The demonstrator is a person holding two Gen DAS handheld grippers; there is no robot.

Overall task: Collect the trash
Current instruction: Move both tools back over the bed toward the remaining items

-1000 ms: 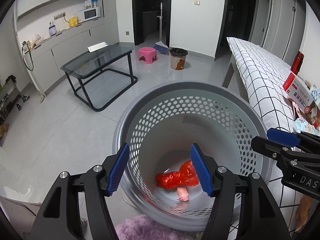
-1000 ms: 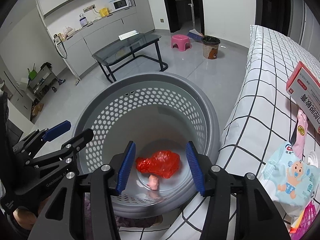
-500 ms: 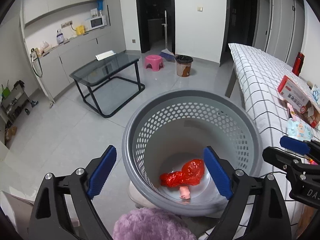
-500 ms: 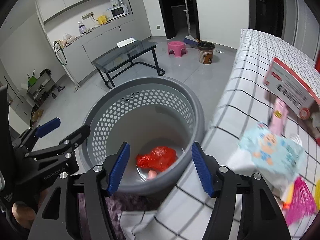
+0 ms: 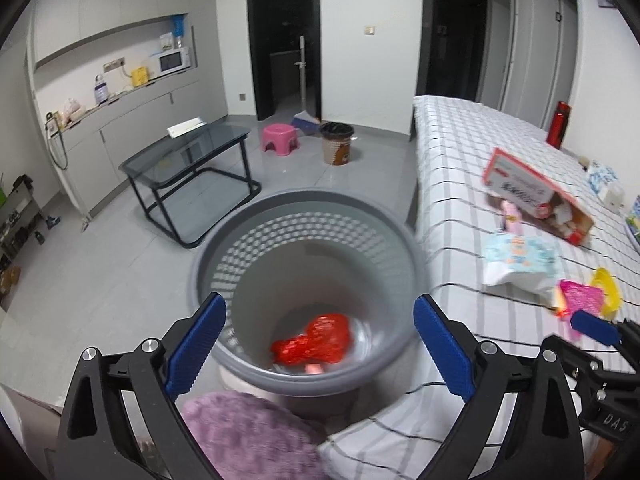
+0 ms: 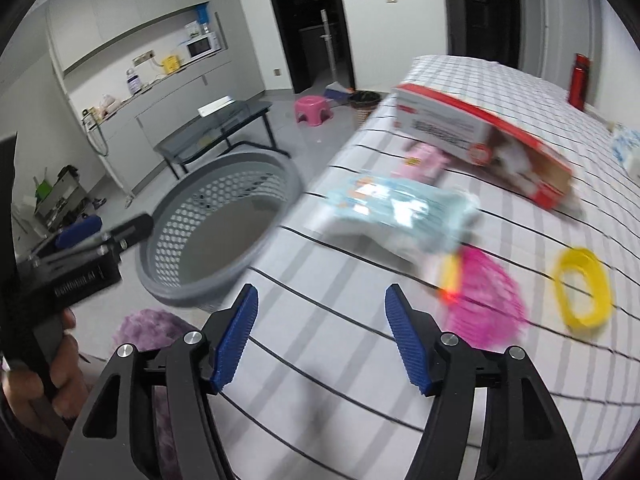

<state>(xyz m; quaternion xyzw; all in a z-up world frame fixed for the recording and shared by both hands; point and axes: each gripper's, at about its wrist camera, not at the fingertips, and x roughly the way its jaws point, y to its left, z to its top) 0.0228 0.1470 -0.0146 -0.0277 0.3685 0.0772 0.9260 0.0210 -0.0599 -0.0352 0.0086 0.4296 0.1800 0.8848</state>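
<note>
Both tongs are empty, jaws opening: the left tongs (image 5: 316, 344) above the grey basket (image 5: 256, 216) holding a red wrapper (image 5: 316, 342), the right tongs (image 6: 320, 340) over the bed (image 6: 500, 80). Wipes pack (image 6: 396, 204) lies at twelve o'clock, pink wrapper (image 6: 486, 300) at two. A rushed reach may nudge them away.

checked bed (image 6: 360, 352) carries red box (image 6: 480, 136), wipes pack (image 6: 396, 208), yellow ring (image 6: 582, 288).
</note>
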